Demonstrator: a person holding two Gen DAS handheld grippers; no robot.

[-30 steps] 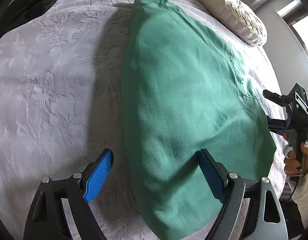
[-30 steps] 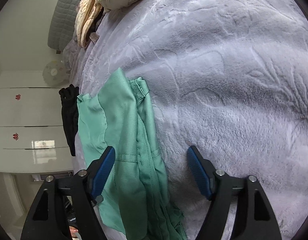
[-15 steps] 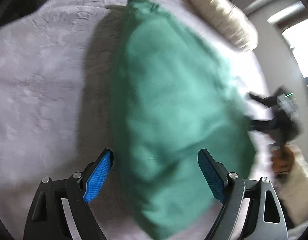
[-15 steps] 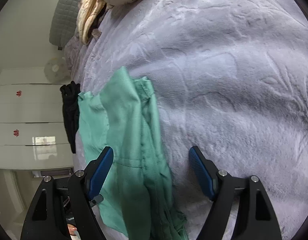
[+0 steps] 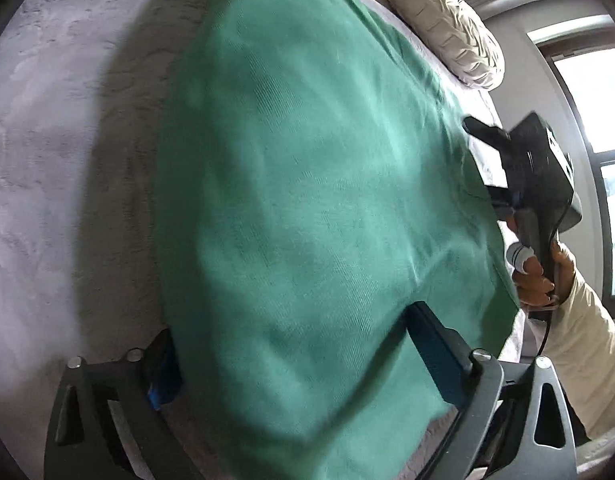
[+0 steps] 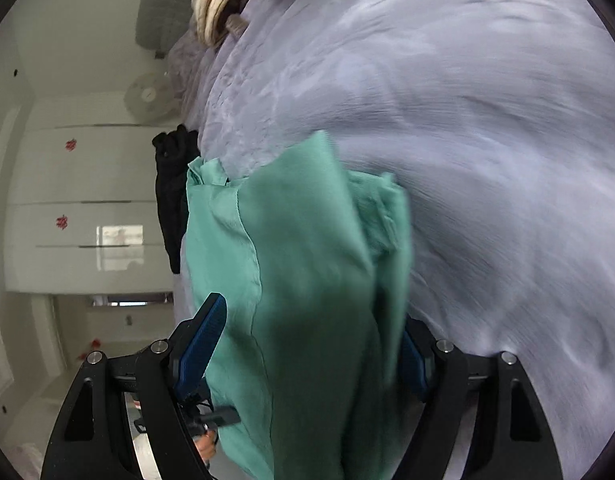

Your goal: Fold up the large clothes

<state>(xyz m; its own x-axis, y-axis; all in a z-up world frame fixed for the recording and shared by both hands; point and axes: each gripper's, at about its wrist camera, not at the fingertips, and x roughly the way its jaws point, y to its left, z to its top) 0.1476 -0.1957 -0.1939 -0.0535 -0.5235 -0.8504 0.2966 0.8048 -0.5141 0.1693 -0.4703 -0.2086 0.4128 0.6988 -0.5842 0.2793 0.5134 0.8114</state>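
A large green garment [image 5: 307,184] lies lengthwise on the grey bedspread [image 5: 67,160]. My left gripper [image 5: 291,328] hangs low over its near end. Its jaws are opening, and the cloth bulges between them and hides most of the left finger [image 5: 163,376]. At the garment's right edge a hand [image 5: 535,276] holds my right gripper [image 5: 477,158]. In the right wrist view the right gripper [image 6: 311,312] stands open astride the folded green garment [image 6: 307,264]. Cloth fills the gap and covers part of the right finger [image 6: 413,364].
A cream pillow [image 5: 447,28] lies at the head of the bed beside a bright window [image 5: 599,120]. A black garment [image 6: 173,192] hangs off the bed's far edge. Beyond it stand white wardrobe doors [image 6: 67,208] and a fan [image 6: 147,96]. A beige knitted item [image 6: 215,4] lies near the pillows.
Both grippers have come down closer to the garment. The cloth now fills the gap of each and hides one finger. The left jaws stand wider than before.
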